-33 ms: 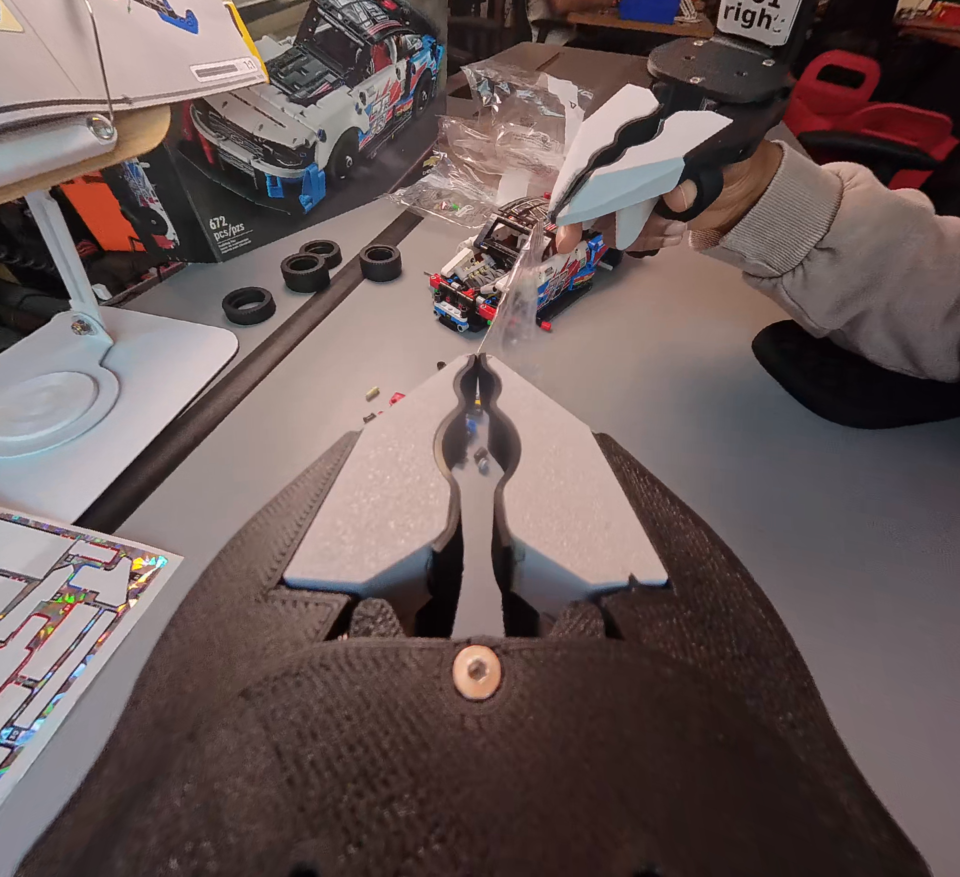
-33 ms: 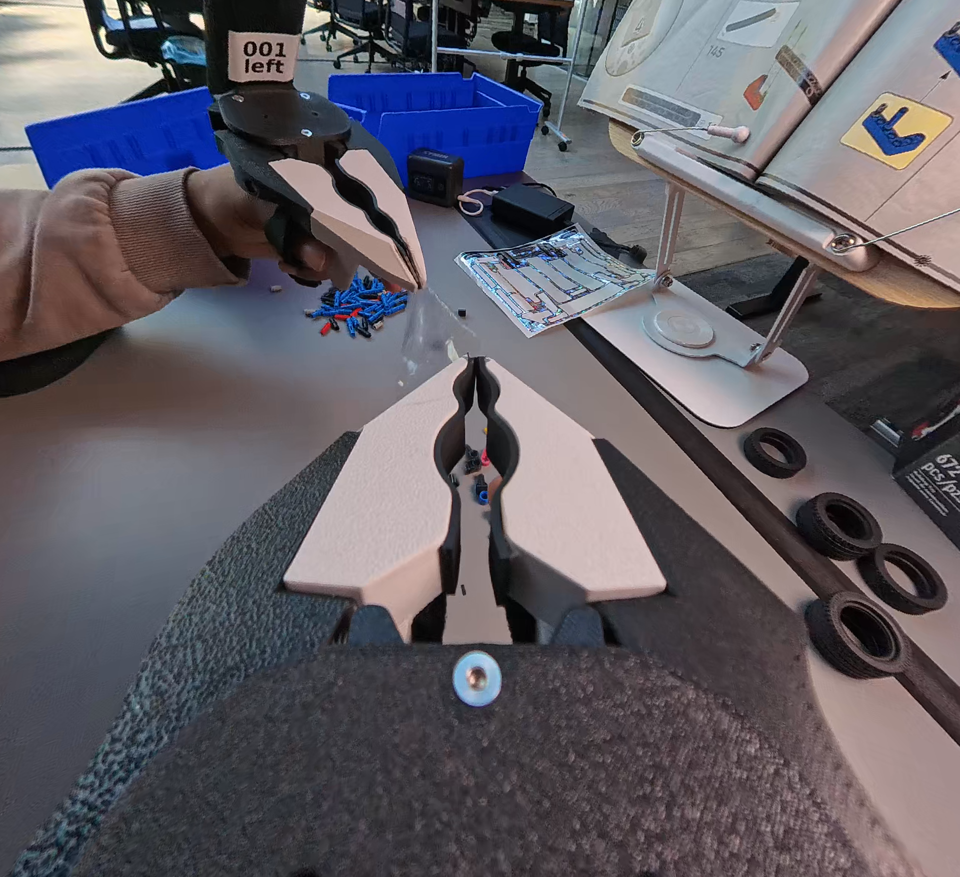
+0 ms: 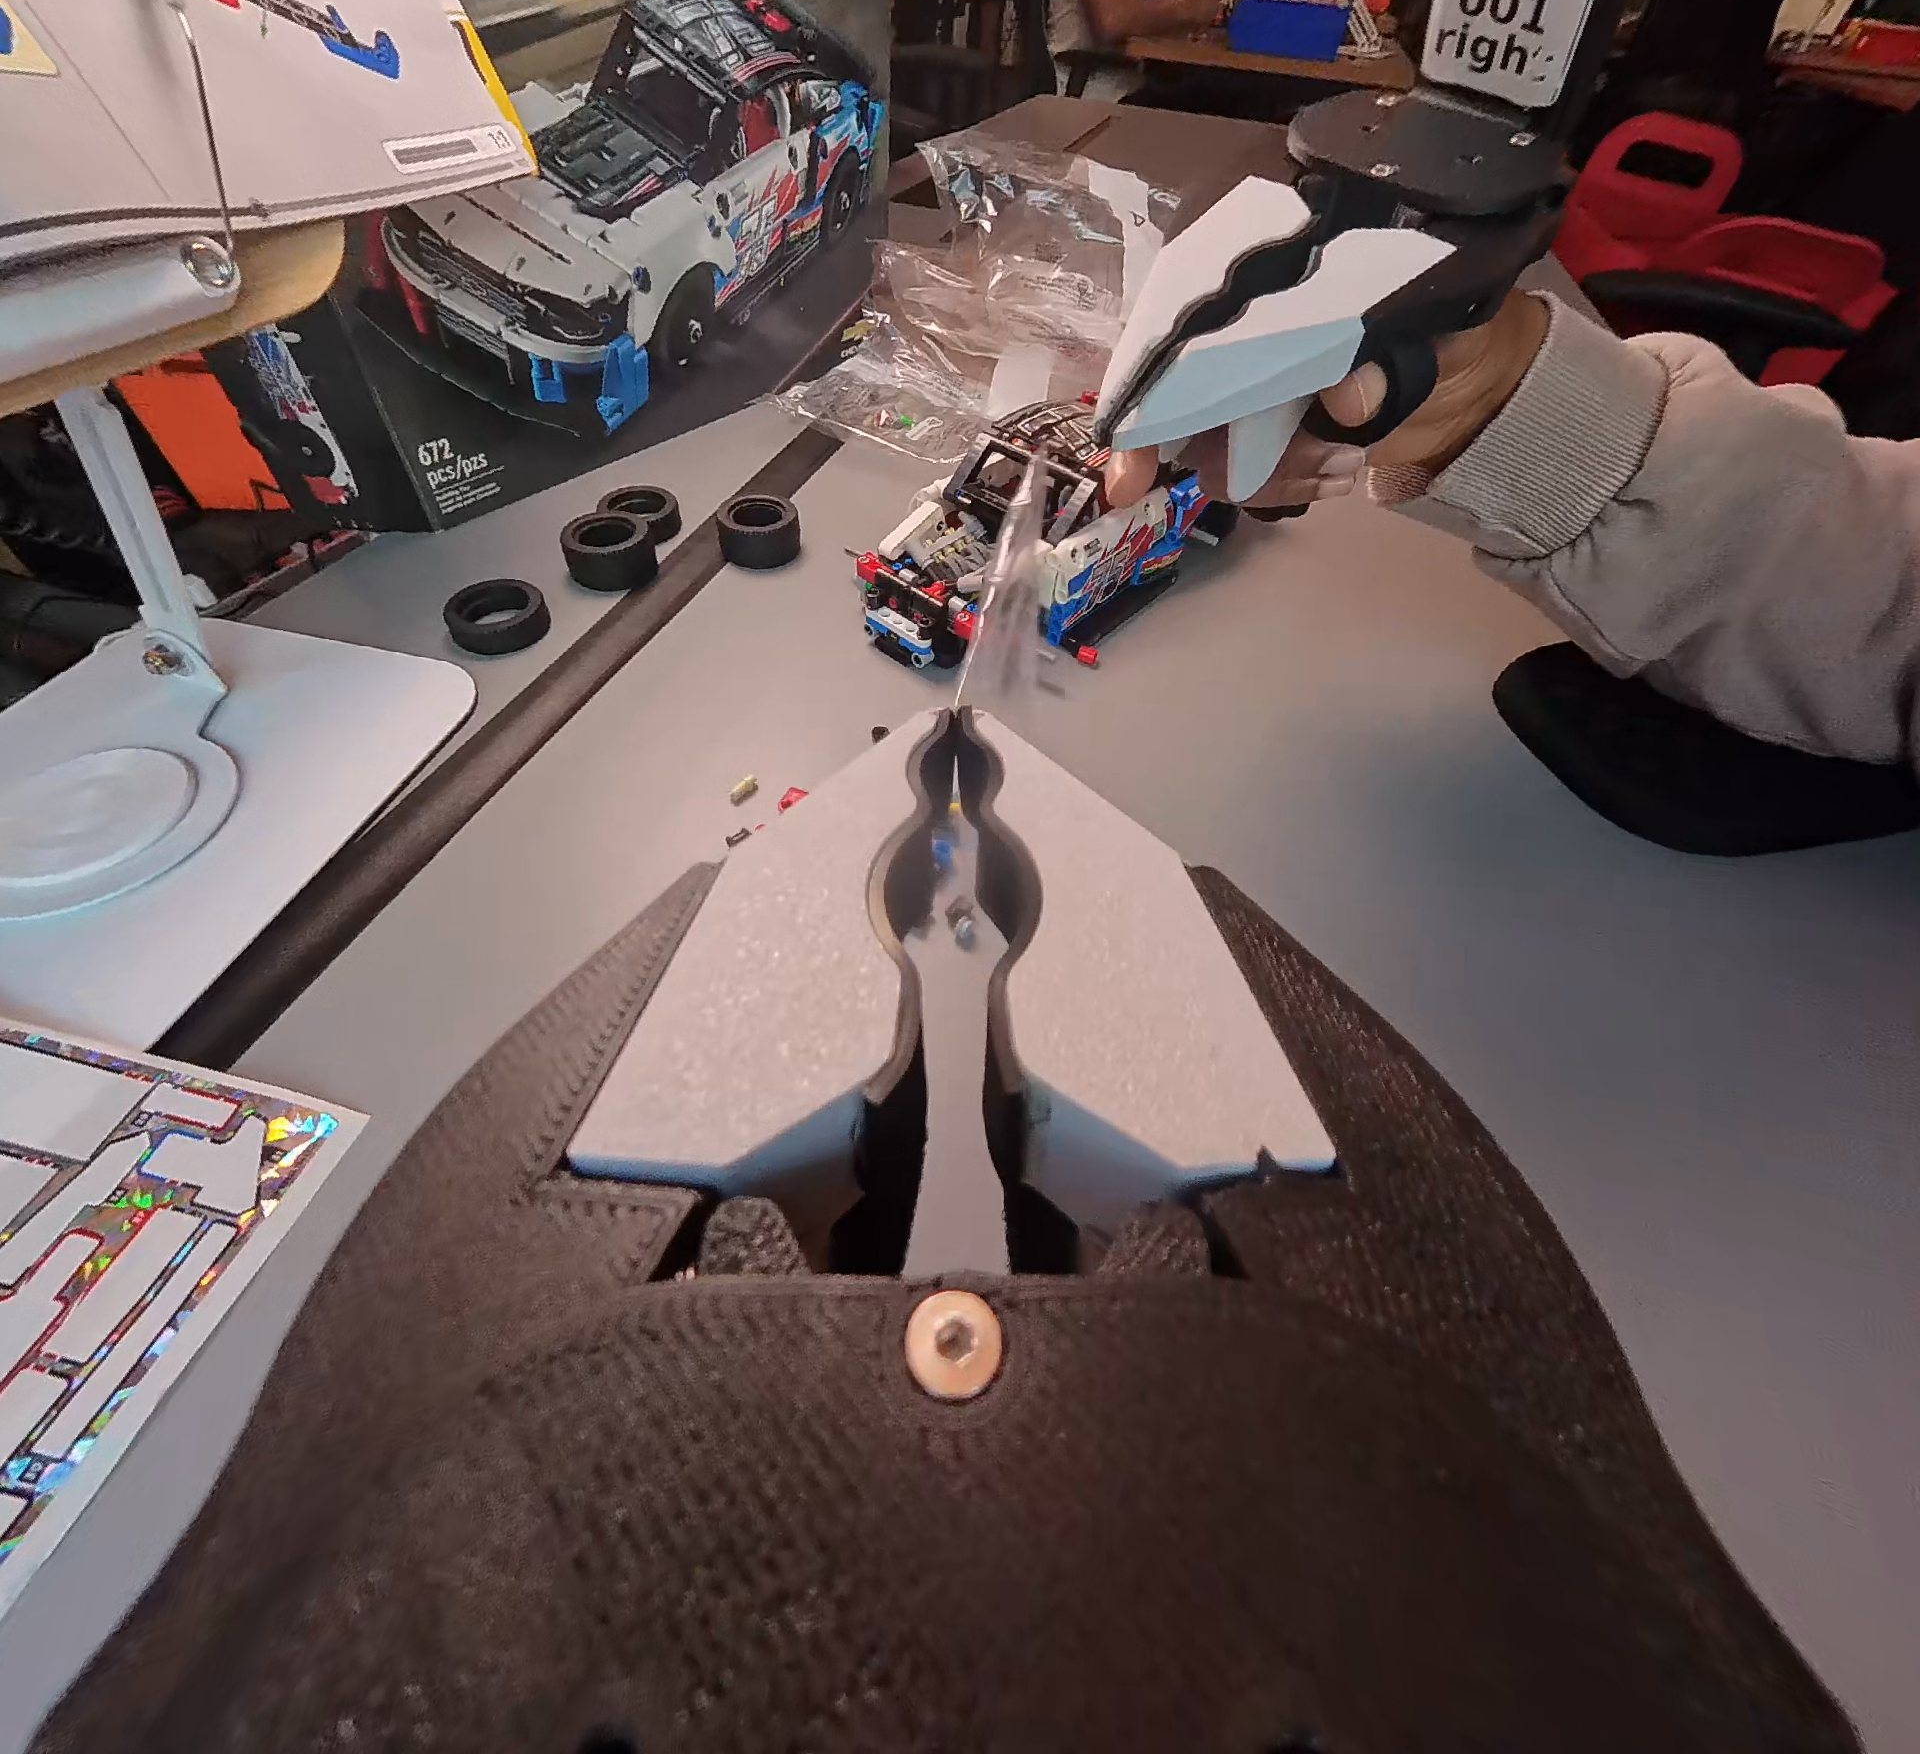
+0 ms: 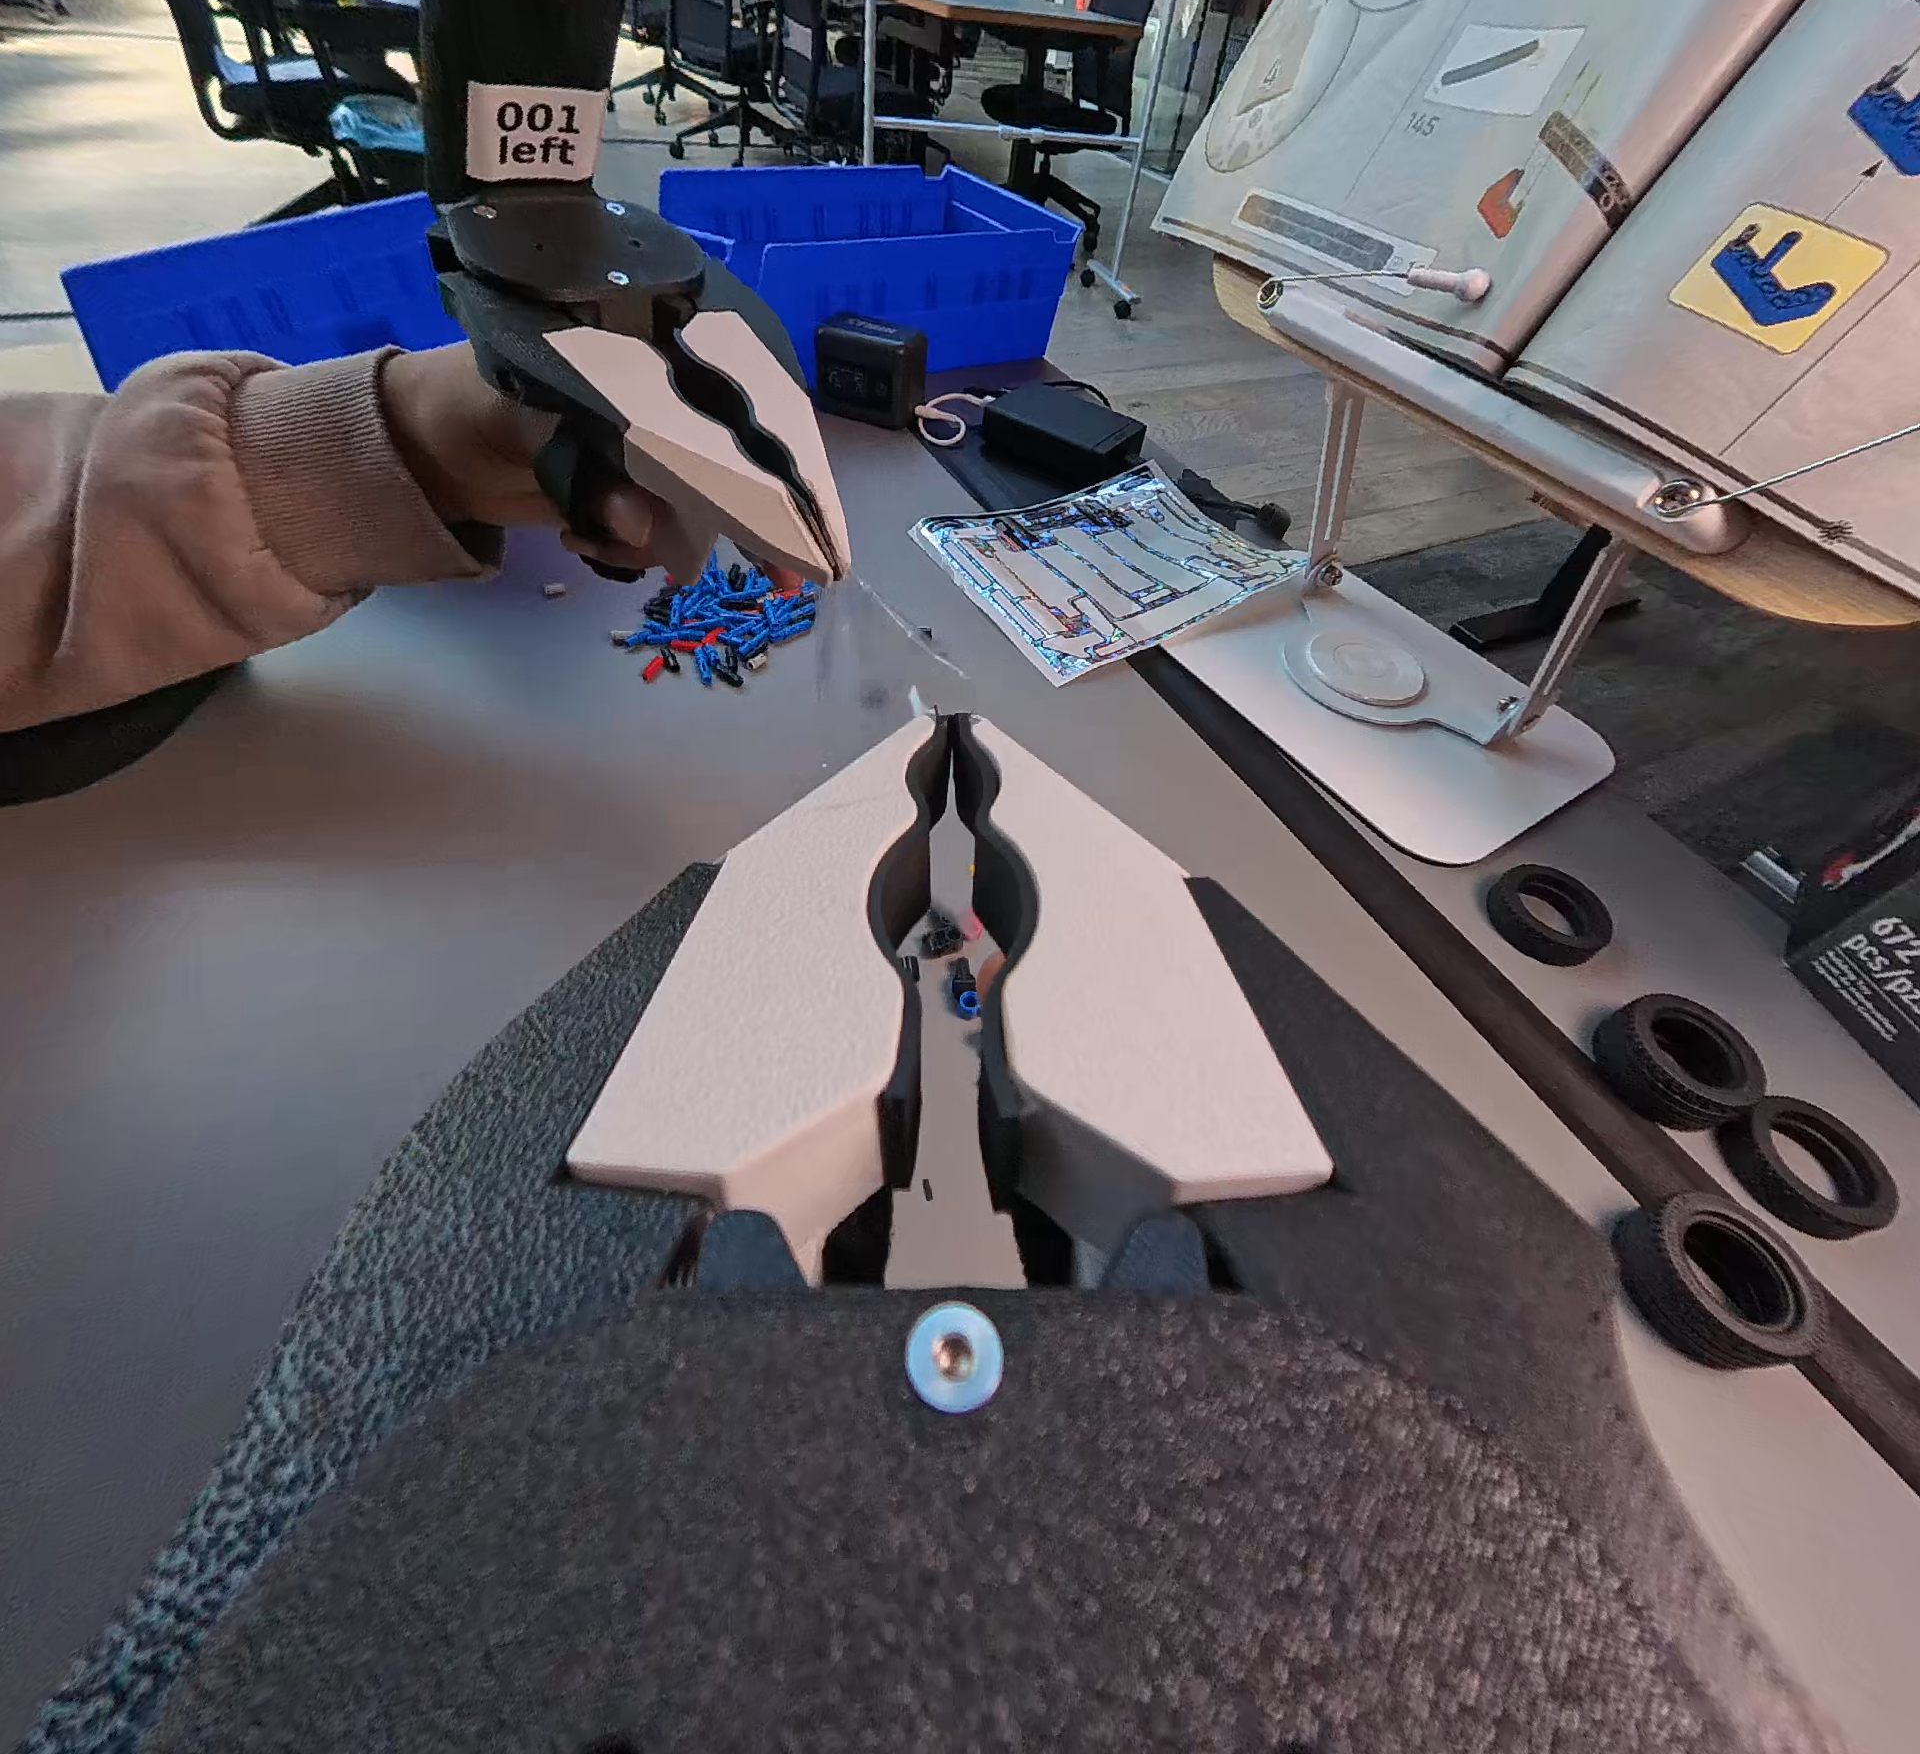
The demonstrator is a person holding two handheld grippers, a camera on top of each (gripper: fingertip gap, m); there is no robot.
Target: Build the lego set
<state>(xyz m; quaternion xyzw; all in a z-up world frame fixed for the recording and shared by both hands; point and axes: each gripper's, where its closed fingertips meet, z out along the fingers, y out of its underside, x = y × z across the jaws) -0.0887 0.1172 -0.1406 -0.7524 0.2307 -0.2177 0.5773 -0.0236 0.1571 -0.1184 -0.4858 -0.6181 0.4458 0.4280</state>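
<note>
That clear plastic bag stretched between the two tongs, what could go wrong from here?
1. The thin clear plastic bag, pinched by the left tongs and right tongs, may tear suddenly.
2. Pieces could then scatter over the grey table, among the loose small pins.

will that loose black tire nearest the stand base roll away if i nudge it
Probably not: the tire lies flat on its side on the table, so a nudge likely slides it. It looks like grippy rubber, so it may drag. Tipped onto its tread, it would likely roll.
</note>
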